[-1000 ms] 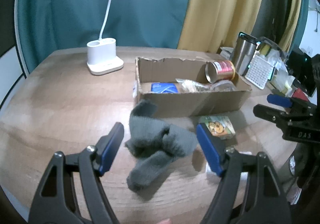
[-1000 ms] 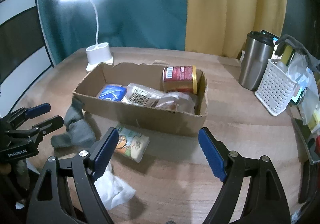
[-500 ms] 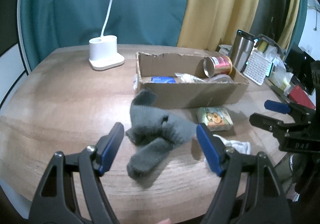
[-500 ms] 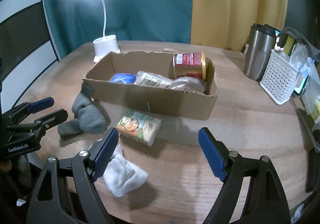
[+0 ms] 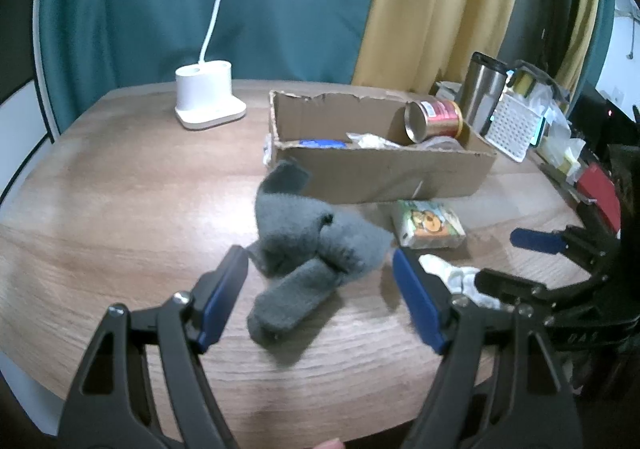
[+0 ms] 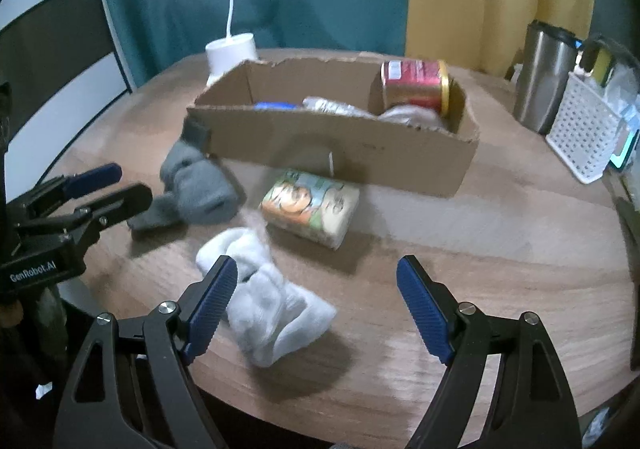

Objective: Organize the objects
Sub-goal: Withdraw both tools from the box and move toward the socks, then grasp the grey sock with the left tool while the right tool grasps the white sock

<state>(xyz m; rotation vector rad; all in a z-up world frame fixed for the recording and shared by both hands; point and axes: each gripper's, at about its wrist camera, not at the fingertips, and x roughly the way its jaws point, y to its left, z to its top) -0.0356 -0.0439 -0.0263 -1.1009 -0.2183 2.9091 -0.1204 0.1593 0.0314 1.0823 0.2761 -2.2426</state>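
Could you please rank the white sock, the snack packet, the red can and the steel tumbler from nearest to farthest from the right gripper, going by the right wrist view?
From the right gripper:
1. White sock, beside the left finger.
2. Snack packet, just ahead on the table.
3. Red can, inside the cardboard box, far end.
4. Steel tumbler, far right, behind the box.

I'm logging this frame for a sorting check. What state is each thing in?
Left gripper: open, empty.
Right gripper: open, empty.
Box: open-topped, partly filled.
Can: on its side in the box.
Grey socks: crumpled on the table, outside the box.
White socks: bunched on the table.
Packet: lying flat by the box.
Lamp: lit.
Tumbler: upright, lidded.
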